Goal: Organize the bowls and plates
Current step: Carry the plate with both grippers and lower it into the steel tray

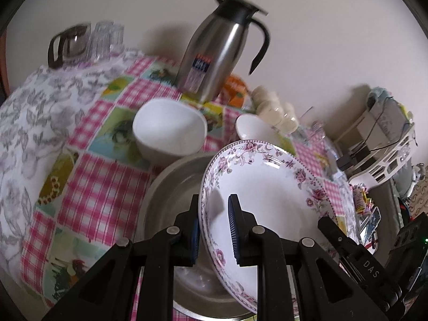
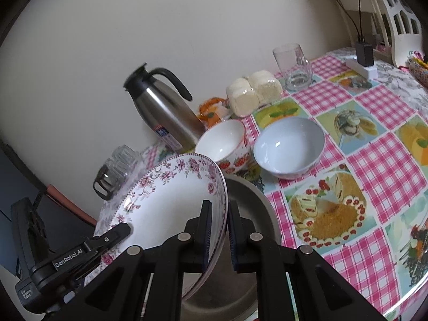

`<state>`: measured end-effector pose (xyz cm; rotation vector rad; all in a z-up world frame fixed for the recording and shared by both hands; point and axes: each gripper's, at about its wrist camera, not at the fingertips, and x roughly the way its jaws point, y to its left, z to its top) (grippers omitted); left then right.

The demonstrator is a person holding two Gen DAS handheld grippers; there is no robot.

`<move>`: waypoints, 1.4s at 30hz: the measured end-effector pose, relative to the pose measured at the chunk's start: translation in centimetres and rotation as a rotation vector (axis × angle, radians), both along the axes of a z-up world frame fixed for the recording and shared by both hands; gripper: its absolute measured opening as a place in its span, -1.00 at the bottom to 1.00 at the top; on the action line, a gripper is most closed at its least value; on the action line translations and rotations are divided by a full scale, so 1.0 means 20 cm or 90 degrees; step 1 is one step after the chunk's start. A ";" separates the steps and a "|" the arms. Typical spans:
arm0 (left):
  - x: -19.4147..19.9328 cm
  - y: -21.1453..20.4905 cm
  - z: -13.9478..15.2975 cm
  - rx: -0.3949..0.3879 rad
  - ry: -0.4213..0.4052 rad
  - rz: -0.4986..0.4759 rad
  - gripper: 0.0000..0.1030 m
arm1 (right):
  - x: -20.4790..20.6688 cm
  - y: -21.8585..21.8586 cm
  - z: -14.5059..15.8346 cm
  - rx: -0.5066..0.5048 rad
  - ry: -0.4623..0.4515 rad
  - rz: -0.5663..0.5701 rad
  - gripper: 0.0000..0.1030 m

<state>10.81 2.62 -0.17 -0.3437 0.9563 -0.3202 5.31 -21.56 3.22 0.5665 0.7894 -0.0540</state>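
Observation:
A white plate with a pink flower rim [image 1: 267,184] is held tilted above a steel dish [image 1: 171,184]. My left gripper [image 1: 214,227] is shut on the plate's left rim. My right gripper [image 2: 218,230] is shut on its other rim [image 2: 171,203]; the steel dish [image 2: 248,200] lies under it. The right gripper's tip shows in the left wrist view [image 1: 331,227]; the left gripper's tip shows in the right wrist view [image 2: 117,232]. A plain white bowl [image 1: 169,131] [image 2: 290,145] and a bowl with a strawberry pattern [image 2: 224,141] [image 1: 254,129] stand on the checked tablecloth behind.
A steel thermos jug [image 1: 216,50] [image 2: 163,107] stands by the wall. Wrapped white buns [image 2: 254,92], a drinking glass [image 2: 293,67], stacked glasses [image 2: 117,165], a power strip [image 2: 363,64] and a white chair [image 1: 385,157] are around the table.

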 end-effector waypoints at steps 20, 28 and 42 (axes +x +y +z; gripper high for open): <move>0.06 0.01 -0.26 0.044 0.146 0.032 -0.61 | 0.09 0.04 -0.21 -0.016 0.094 0.027 -0.75; 0.07 0.01 -0.33 0.034 0.192 0.038 -0.59 | 0.11 0.04 -0.28 -0.019 0.122 0.036 -0.74; 0.07 -0.02 -0.35 0.038 0.218 0.039 -0.54 | 0.12 0.04 -0.33 -0.020 0.148 0.037 -0.72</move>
